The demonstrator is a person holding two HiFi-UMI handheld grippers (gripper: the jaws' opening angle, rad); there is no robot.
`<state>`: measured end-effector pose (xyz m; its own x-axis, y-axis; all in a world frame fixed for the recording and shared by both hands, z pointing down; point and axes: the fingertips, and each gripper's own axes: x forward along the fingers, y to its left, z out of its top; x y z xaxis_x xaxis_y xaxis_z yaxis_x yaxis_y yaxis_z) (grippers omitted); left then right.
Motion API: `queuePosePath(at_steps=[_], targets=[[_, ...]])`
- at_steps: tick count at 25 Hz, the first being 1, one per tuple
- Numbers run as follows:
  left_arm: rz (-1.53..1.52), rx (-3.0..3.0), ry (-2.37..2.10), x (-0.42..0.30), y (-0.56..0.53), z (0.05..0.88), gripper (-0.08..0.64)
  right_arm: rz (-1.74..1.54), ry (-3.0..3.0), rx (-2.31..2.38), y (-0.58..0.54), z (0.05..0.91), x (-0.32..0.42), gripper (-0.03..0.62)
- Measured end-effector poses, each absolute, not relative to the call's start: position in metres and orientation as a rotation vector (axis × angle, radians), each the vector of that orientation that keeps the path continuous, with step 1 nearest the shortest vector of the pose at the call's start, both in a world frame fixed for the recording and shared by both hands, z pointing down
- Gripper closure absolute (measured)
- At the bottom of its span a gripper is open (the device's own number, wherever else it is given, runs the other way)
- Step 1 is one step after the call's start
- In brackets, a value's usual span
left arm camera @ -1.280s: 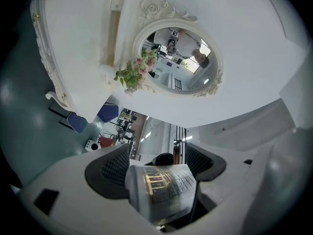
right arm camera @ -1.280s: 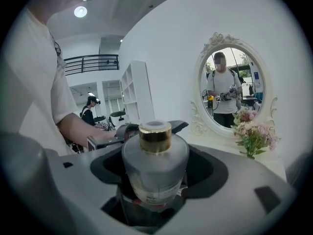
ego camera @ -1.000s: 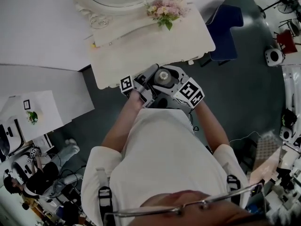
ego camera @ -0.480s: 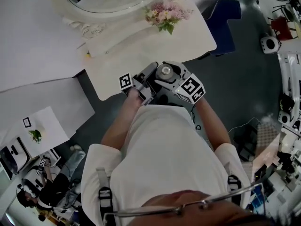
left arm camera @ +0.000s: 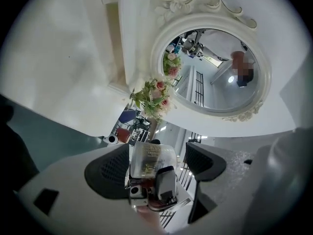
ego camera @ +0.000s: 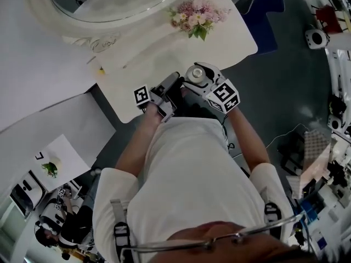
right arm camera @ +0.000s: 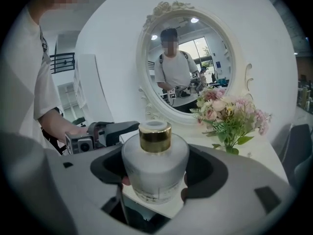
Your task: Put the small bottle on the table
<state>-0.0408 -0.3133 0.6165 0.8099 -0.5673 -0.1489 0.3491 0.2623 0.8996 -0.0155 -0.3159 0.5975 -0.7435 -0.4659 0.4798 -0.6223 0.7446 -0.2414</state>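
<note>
The right gripper clamps the small bottle upright between its jaws, with the gold collar above them. The edge of the table lies just below the jaws. The left gripper has its jaws wide apart. The bottle shows in the gap ahead of them; contact cannot be determined.

head: steep overhead, far | gripper views: low, close, facing mirror | shared: table, flowers
</note>
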Motion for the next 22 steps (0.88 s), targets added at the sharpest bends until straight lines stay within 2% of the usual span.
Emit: queuePosePath(at_steps=[22], targets=[[-0.442, 1.060, -0.312, -0.064, -0.319, 0.704, 0.207, 0.658, -2.369, 1.069, -0.361, 0.748, -0.005, 0.248]])
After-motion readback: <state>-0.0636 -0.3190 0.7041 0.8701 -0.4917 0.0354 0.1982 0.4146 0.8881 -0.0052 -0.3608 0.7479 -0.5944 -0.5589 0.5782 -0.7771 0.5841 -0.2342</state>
